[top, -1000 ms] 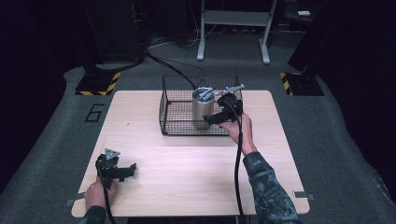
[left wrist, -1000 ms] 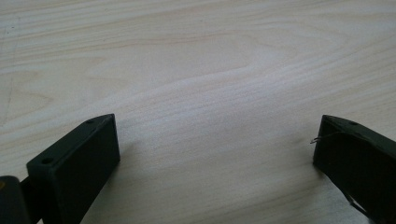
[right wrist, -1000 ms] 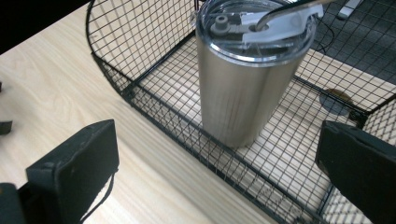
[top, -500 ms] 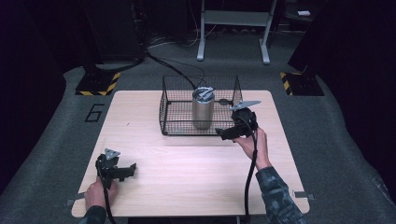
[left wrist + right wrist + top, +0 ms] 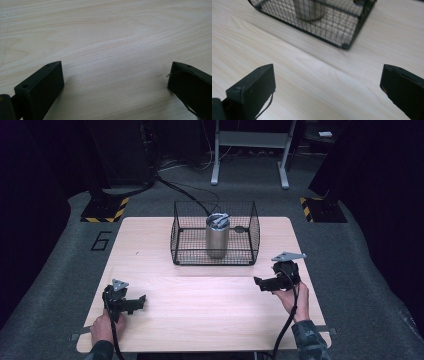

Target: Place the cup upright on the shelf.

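Dark floor and black equipment are surrounding a light wooden table (image 5: pixel 200 315), and a person is sitting at its near edge with a tool in each hand. A black wire basket (image 5: pixel 215 256) is standing at the far middle of the table, and a metal cup (image 5: pixel 217 237) is standing upright inside it, near the centre of the basket.

The right gripper (image 5: pixel 258 282) is hovering near the right edge of the table, well apart from the basket. Its jaws are spread wide and are holding nothing; in the right gripper view the near corner of the basket (image 5: pixel 345 46) is lying ahead of them and the lower part of the cup (image 5: pixel 309 10) is showing through the mesh. The left gripper (image 5: pixel 142 300) is resting low near the front left corner, also spread wide and empty, with bare wood (image 5: pixel 112 45) between its jaws.

The cup is lying forward and to the left of the right gripper, and this gripper is the nearer one. The long axis of the cup is vertical, so a reach would probably need to come from above the basket rim.

The cup is looking grey and smooth, with a dark lid on top.
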{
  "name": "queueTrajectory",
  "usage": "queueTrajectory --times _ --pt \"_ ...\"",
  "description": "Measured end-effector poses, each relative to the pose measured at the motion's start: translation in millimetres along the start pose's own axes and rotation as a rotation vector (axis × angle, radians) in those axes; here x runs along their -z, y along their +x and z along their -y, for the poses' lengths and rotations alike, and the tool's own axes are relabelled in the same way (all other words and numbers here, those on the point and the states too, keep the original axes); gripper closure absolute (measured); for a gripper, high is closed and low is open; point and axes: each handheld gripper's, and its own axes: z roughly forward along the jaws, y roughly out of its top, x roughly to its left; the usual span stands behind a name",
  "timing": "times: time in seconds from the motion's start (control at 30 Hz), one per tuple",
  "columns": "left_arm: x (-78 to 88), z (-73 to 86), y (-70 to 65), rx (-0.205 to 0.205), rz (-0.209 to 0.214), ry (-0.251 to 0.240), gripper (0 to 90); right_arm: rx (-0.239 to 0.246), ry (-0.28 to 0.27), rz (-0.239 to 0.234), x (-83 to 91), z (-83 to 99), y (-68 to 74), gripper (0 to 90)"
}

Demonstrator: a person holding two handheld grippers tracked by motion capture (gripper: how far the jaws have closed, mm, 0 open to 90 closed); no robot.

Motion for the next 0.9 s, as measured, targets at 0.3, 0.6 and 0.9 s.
queueTrajectory --times 0.3,0.6,0.9 --pt "0.5 -0.4 1.4 -0.02 0.0 0.008 0.3 -0.106 0.057 0.069 -9.0 80.0 -24.8 0.0" --pt "0.1 -0.3 1.0 -0.013 0.001 0.003 0.3 -0.16 0.053 0.115 -19.9 131.5 -37.9 0.0" --pt "0.2 -0.3 1.1 -0.015 0.0 0.002 0.3 -0.085 0.027 0.132 -20.0 138.2 -43.5 0.0"
